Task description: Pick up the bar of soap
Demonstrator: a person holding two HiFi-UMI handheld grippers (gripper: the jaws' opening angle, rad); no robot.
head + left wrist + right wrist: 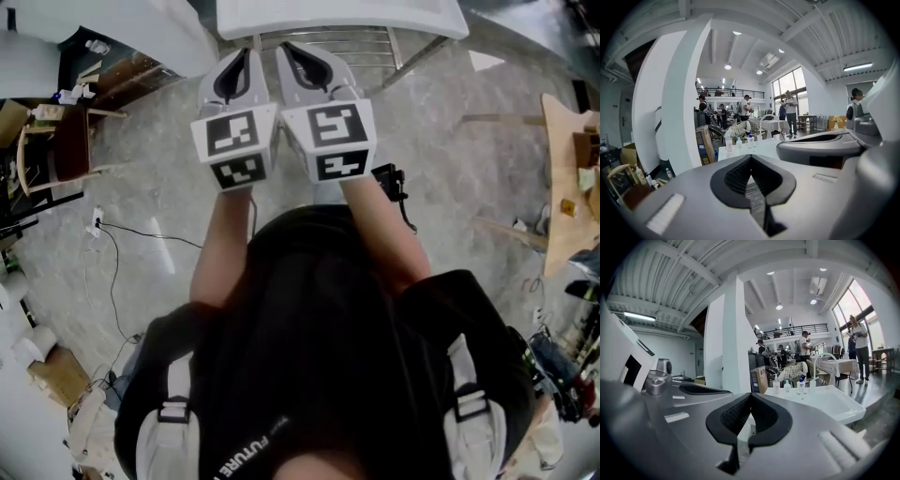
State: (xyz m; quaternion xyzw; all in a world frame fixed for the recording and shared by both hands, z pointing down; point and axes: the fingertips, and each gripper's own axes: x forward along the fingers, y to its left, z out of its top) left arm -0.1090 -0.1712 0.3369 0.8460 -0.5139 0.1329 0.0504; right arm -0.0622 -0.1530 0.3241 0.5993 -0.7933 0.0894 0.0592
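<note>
No bar of soap shows in any view. In the head view my left gripper (pixel 246 56) and right gripper (pixel 296 52) are held side by side, pointing at a white sink unit (pixel 412 19). Both are shut, the black pads meeting at their tips with nothing between them. The left gripper view has its shut gripper (pixel 750 157) aimed at the white sink top (pixel 761 148), where small bottles (pixel 739 142) stand. Seen from the right gripper view, the shut gripper (pixel 750 395) faces the same sink top (pixel 825 404) and bottles (pixel 787 386).
A wire rack (pixel 347 42) sits under the sink unit. A white pillar (pixel 679 108) rises to the left and a cardboard box (pixel 759 379) stands behind the sink. People stand among tables farther back. A cable (pixel 141 234) lies on the floor, and a wooden table (pixel 567 178) is at the right.
</note>
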